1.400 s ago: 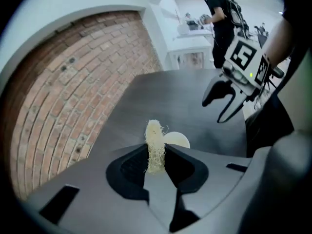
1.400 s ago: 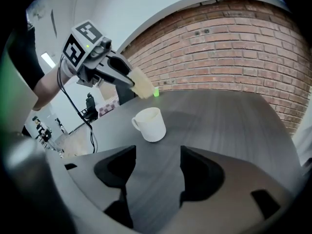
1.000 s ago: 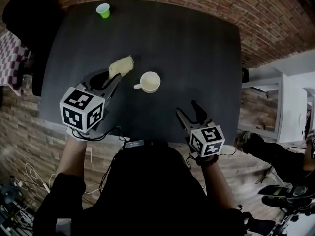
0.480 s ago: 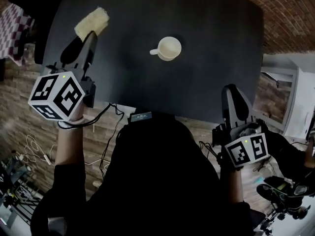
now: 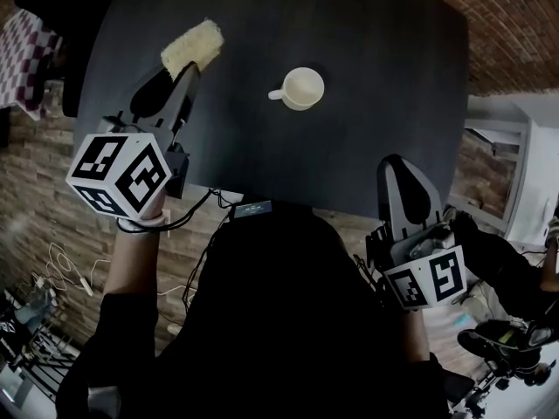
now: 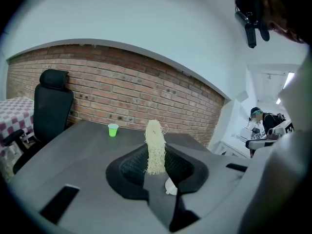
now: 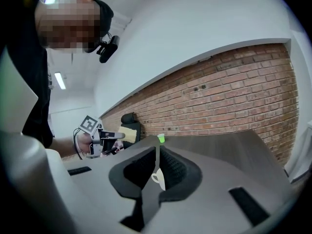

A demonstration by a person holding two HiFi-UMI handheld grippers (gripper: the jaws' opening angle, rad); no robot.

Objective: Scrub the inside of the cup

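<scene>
- The scrubber [image 5: 192, 47] is gripped in the closed jaws of the left gripper [image 5: 190, 68].
- The cup [image 5: 302, 87] stands upright on the surface [image 5: 376, 51], untouched, at 3 o'clock from the scrubber.
- The right gripper [image 5: 393, 164], at 5 o'clock from the cup, is closing its jaws on nothing.
- The cup would best be steadied before the scrubber is lowered straight inside.

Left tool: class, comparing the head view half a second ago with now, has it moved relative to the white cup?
Yes. The left tool, shut on the sponge, has shifted right, closer to the white cup, which stays put.
</scene>
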